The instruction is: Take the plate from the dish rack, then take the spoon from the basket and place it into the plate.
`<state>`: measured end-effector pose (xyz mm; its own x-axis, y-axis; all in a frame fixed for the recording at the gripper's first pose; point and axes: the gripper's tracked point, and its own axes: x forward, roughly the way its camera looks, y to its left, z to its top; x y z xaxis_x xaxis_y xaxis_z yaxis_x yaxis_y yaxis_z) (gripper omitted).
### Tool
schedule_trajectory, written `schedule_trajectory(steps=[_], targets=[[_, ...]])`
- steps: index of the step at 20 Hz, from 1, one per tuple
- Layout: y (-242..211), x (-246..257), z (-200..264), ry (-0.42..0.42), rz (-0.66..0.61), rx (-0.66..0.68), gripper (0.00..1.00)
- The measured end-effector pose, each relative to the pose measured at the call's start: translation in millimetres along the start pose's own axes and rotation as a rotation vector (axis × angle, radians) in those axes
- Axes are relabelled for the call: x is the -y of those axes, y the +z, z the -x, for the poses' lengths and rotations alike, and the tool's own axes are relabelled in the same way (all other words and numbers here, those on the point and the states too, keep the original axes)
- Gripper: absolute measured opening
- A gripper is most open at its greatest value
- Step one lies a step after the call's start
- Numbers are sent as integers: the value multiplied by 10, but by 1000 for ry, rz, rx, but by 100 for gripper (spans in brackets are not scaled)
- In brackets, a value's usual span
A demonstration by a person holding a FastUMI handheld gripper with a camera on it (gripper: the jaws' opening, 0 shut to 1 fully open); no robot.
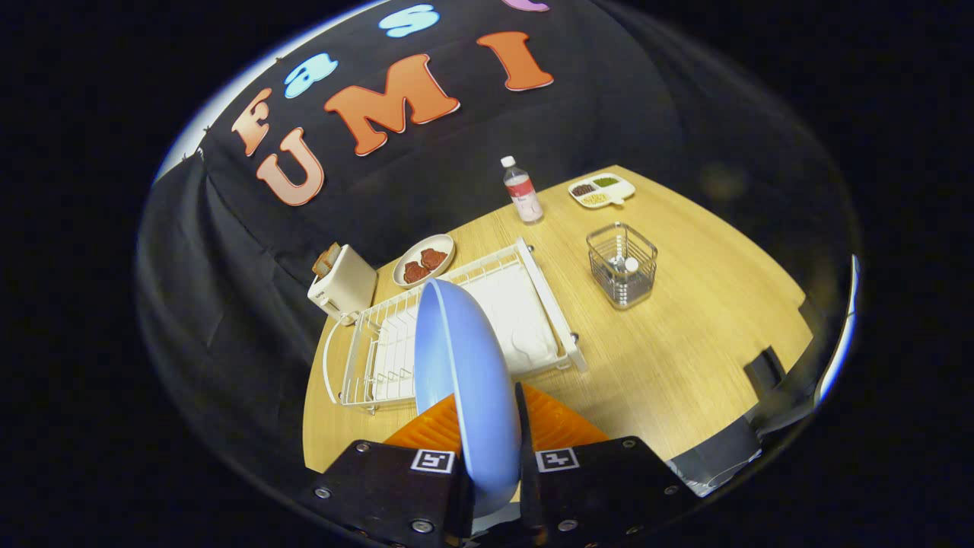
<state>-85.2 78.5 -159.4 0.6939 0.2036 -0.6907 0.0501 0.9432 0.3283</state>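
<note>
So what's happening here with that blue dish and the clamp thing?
A person is working a hand-held gripper, and its two fingers are clamped on the rim of a blue plate, held on edge above the table. The white dish rack sits just beyond it with no dishes in it, so the plate is already out. To the right stands a wire basket with the spoon in it, not yet taken.
</note>
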Motion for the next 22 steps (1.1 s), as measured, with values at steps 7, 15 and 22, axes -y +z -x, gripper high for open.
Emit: schedule_trajectory(steps=[7, 15, 22], targets=[[-849, 346, -44, 65, -232, -119, 24], [-1228, 371, -319, 119, -407, -183, 24], [-1292, 333, -557, 165, -510, -197, 24]])
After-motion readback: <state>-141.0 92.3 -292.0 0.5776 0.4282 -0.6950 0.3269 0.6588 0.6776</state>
